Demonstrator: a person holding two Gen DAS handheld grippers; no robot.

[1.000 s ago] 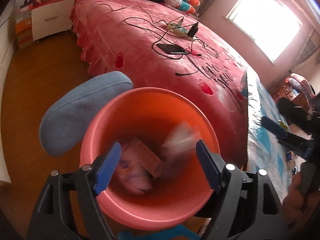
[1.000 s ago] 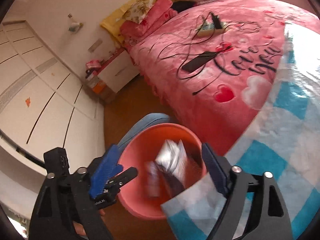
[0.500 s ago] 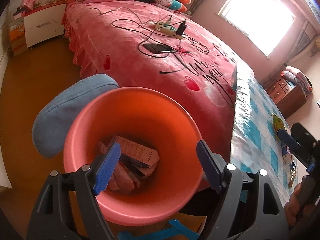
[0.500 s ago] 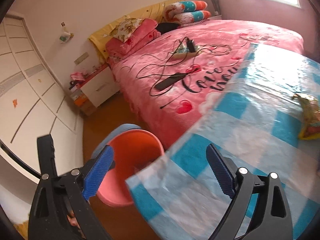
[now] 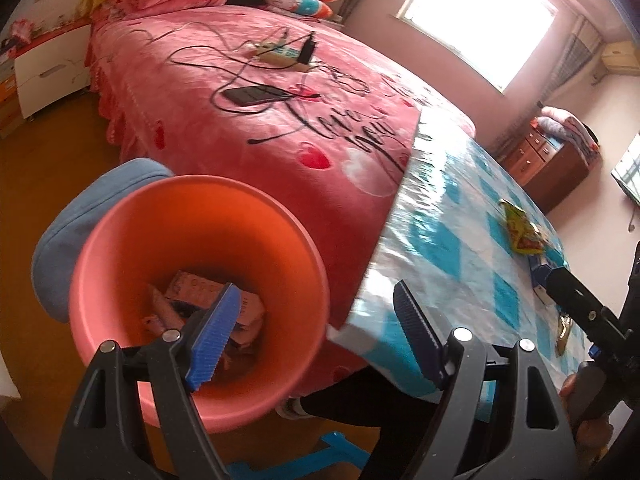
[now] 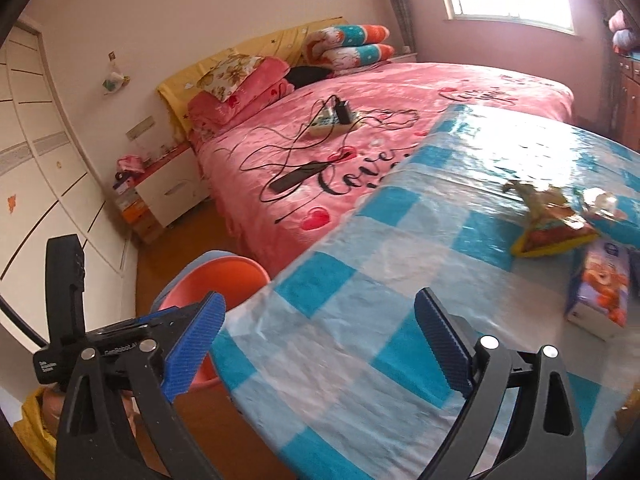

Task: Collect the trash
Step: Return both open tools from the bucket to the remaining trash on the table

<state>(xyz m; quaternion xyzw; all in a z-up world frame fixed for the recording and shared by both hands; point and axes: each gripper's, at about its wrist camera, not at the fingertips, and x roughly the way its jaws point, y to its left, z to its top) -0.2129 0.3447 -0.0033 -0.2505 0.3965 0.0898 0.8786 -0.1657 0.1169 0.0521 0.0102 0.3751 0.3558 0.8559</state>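
An orange-pink bin [image 5: 192,216] stands on the floor beside the table and shows in the right wrist view [image 6: 224,276] too. Several wrappers and a small pink box [image 5: 200,292] lie in its bottom. My left gripper [image 5: 316,332] is open and empty, above the bin's right rim and the table corner. My right gripper [image 6: 316,344] is open and empty over the blue-checked table [image 6: 400,272]. On the table lie a yellow-red snack bag [image 6: 548,228], a small carton [image 6: 600,284] and a blue packet [image 6: 608,212]. The snack bag also shows in the left wrist view [image 5: 520,232].
A pink bed [image 5: 256,120] with cables, a phone [image 5: 252,95] and a power strip [image 5: 280,54] lies beyond the bin. A blue cushion [image 5: 80,216] sits behind the bin. A white nightstand [image 6: 168,188] and a wooden dresser [image 5: 548,164] stand by the walls.
A wrapper dropped into the bin and settled. Both grippers swung right, away from the bin and toward the table; the right one now hangs over the tablecloth.
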